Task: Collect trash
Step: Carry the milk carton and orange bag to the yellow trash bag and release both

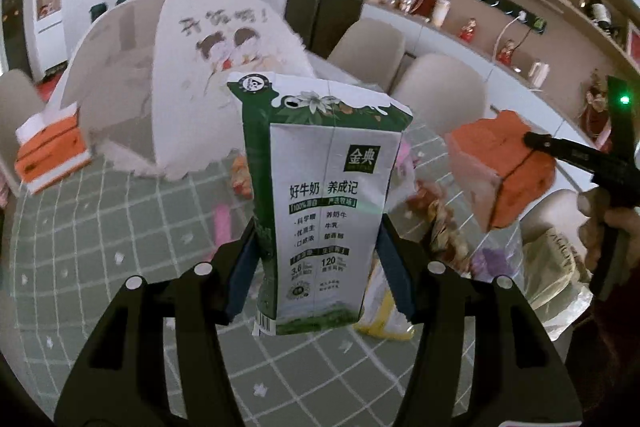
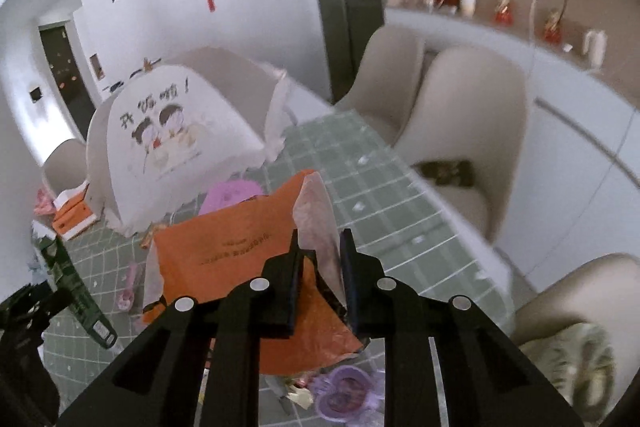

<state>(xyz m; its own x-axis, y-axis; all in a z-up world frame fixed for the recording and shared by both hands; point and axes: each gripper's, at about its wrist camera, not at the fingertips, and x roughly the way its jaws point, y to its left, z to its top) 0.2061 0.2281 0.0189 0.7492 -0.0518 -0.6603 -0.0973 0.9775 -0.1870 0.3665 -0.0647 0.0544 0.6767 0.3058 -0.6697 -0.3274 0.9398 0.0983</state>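
My left gripper is shut on a green and white milk carton and holds it upright above the green checked tablecloth. My right gripper is shut on a flattened orange paper box, lifted above the table; the box also shows at the right of the left wrist view, and the carton at the left edge of the right wrist view. Loose wrappers and a purple wrapper lie on the table below.
A white mesh food cover with a cartoon print stands at the table's far end, an orange and white box beside it. Beige chairs line the right side. A crumpled plastic bag sits at the right.
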